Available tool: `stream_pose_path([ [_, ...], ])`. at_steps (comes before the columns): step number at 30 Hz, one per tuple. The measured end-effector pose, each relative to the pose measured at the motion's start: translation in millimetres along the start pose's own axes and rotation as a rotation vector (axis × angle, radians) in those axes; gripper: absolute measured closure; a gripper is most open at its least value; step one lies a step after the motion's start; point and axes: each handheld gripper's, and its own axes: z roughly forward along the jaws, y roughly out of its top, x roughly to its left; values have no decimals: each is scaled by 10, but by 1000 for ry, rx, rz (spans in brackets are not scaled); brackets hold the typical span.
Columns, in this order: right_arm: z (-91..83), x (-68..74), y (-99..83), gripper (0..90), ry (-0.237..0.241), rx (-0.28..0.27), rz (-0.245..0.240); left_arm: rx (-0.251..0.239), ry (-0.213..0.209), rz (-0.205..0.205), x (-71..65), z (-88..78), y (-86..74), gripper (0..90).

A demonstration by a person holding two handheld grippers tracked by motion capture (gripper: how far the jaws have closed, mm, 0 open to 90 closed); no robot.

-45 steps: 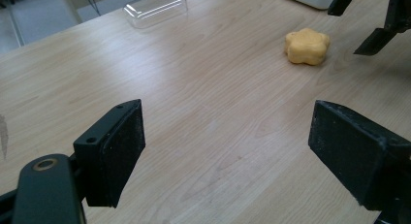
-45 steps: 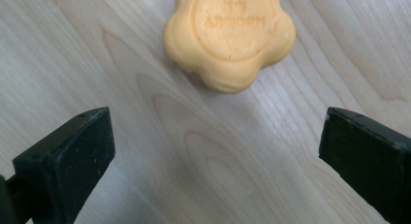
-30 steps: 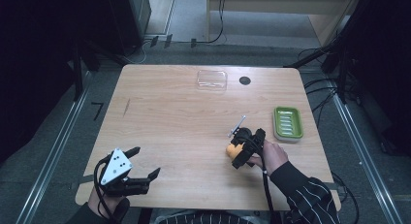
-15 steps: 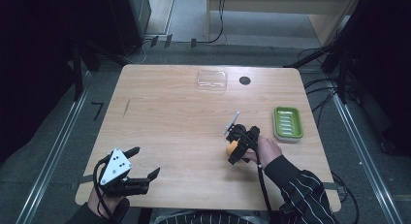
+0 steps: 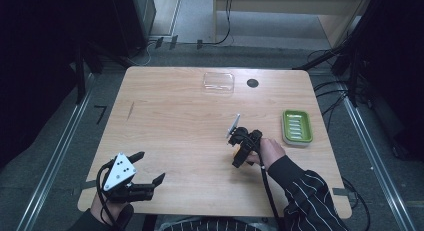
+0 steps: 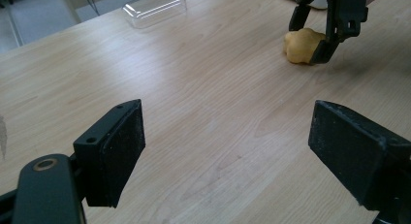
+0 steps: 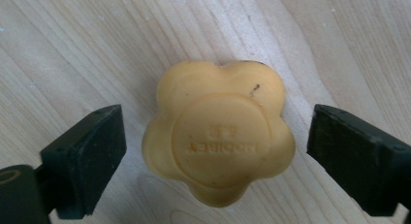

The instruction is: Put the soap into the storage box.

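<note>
A yellow flower-shaped soap (image 7: pixel 218 88) lies flat on the wooden table (image 5: pixel 175 121), right of centre. My right gripper (image 5: pixel 236 152) points down over it, one black pad on each side. Its jaws have just been closing, and a thin gap remains between each pad (image 7: pixel 99 141) and the soap. The left gripper view shows the same soap (image 6: pixel 303 45) with the right gripper (image 6: pixel 310 37) straddling it. My left gripper (image 5: pixel 150 167) rests low at the table's near left corner, open, with nothing between its pads (image 6: pixel 123 146).
A green ribbed soap dish (image 5: pixel 297 126) sits at the right edge of the table, just beyond the right hand. A clear plastic lid (image 5: pixel 218 82) and a small black round hole (image 5: pixel 252 83) are at the far edge.
The right hand has shifted a little to the left, settling over the soap, and its jaws have narrowed around it. The left gripper has stayed still.
</note>
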Motion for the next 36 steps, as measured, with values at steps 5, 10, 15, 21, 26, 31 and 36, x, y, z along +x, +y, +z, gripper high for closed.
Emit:
stream_pose_path([
  [5, 6, 1, 32, 167, 6, 19, 9, 3, -1, 2, 4, -2, 0, 136],
  [10, 9, -12, 22, 195, 7, 28, 8, 1, -1, 0, 3, -3, -1, 136],
  [15, 18, -19, 18, 248, 14, 37, 5, 0, -1, 0, 2, -2, 0, 136],
  [21, 21, -1, 26, 255, 0, 43, 7, -1, 2, -2, 2, -8, -2, 136],
  [26, 23, -5, 20, 257, 5, 39, 7, -1, 2, 0, 1, -7, -2, 136],
  [31, 21, -7, 18, 259, 9, 42, 8, -1, 4, -1, -2, -9, -2, 136],
  [36, 13, -5, 18, 259, 3, 38, 3, -1, 2, -1, 1, -7, -2, 136],
])
